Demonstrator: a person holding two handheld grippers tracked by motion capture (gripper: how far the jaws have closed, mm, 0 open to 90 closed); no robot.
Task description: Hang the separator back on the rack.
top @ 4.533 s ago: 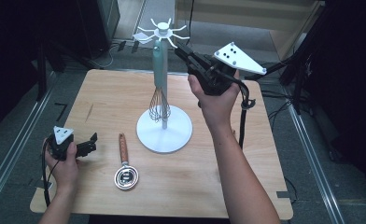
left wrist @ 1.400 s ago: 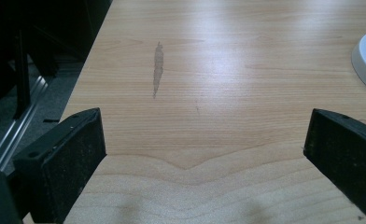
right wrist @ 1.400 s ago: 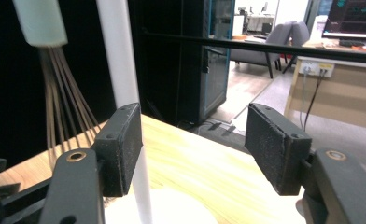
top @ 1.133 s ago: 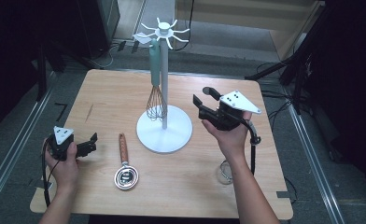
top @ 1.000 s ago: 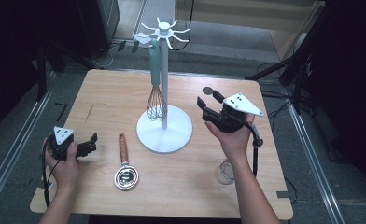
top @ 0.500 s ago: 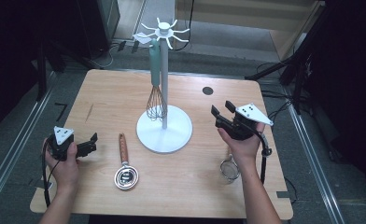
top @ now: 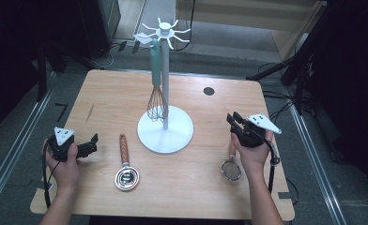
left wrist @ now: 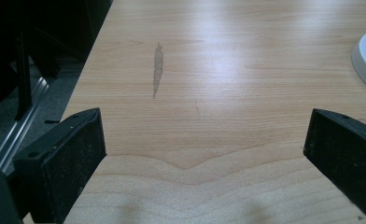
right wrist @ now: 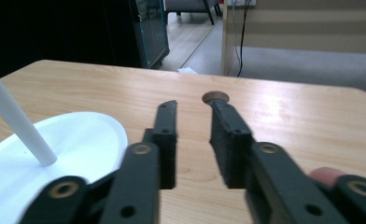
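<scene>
Moved: right gripper (top: 237, 123) has come down from up by the rack top to low over the near right of the table; the strainer it carried now lies on the wood under that hand. Its jaws have just been closing, nothing between them. Left gripper unchanged.
Table (top: 107, 101): light wood, rounded corners, dark cable hole (top: 209, 91) far right, faint grey streak (left wrist: 158, 70) on left part.
Rack (top: 165, 126): white round base at centre w/ thin white post, hook star on top. One hook holds the whisk (top: 156, 89): teal handle up, coppery wires hanging down just over the base, left of post. Other hooks bare.
Strainer (top: 231, 168): small round mesh bowl w/ metal rim, wooden handle running toward the far side, partly hidden under right hand. Near right, well apart from rack base.
Measuring cup (top: 126, 178): shiny round metal bowl w/ reddish wood handle pointing far; near centre-left, just left of base; can't tell if anything's inside.
Right gripper state: narrow gap, jaws parallel, holding nothing, pointing far.
Left gripper (top: 94, 142): near left edge, jaws wide, only bare wood between.
</scene>
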